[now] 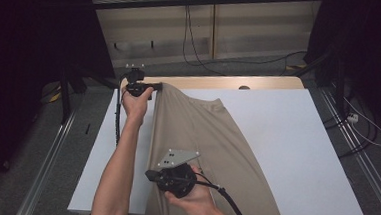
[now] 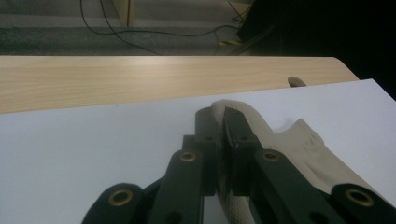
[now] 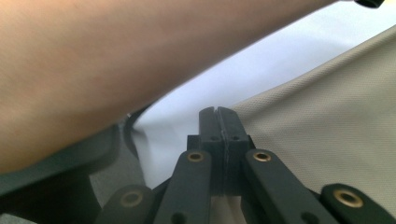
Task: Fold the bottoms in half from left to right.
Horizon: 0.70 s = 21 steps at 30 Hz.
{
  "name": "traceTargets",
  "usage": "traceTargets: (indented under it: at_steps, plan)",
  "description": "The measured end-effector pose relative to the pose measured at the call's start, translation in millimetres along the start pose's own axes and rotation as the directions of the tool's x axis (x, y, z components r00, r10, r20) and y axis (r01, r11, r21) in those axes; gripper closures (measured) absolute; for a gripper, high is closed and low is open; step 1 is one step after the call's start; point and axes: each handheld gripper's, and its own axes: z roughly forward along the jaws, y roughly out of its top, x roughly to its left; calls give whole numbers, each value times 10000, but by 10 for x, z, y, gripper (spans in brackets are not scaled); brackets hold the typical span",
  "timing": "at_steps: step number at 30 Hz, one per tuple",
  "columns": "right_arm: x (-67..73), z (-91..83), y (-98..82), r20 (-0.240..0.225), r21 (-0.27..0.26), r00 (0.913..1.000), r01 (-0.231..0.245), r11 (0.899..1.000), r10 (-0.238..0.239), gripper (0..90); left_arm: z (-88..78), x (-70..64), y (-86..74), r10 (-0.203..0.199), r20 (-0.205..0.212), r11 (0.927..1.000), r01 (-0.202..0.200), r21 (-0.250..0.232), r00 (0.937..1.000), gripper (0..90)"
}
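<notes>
A beige garment (image 1: 201,138), long like a skirt or trousers, lies lengthwise on a white table top (image 1: 296,144), running from the far left part toward the near edge, where it hangs over. The left gripper (image 1: 152,89), held at the far end, has its jaws pinched on the cloth's far corner; the left gripper view shows a fold of beige fabric squeezed between the black pads. The right gripper (image 1: 150,175), near the front edge, has its jaws pressed together at the cloth's left edge, and whether fabric is caught between them is hard to tell. Judging from this, the thin pinch at the far corner could slip if the cloth is pulled taut, and the near edge may drop if it is not truly gripped. The person's left forearm (image 1: 119,168) crosses close beside the right gripper. Beyond the white top, a wooden board (image 1: 260,83) and cables (image 1: 192,42) on the floor sit well clear.
</notes>
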Motion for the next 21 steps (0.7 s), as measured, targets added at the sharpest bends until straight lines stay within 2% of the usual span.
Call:
traceTargets:
  at_steps: [5,13,18,19,21]
  plan:
    - [45,-9,84,-138,-192,9999,44,9998,-47,900,-113,86,-1,-70,-283,10000,71,39,9996,857]
    - [107,-27,288,-388,-582,9989,243,9980,-265,900,-353,158,116,-33,-499,9993,14,-381,9987,857]
    - [129,-40,414,-617,-819,9974,332,9961,-384,900,-533,192,234,60,-943,9995,-88,-291,9955,857]
    - [125,-41,435,-661,-831,9971,316,9960,-372,900,-566,189,257,94,-1083,9994,-129,-321,9941,857]
    - [124,-41,459,-708,-858,9967,343,9957,-404,900,-621,196,296,288,-1431,9995,-303,-83,9893,857]
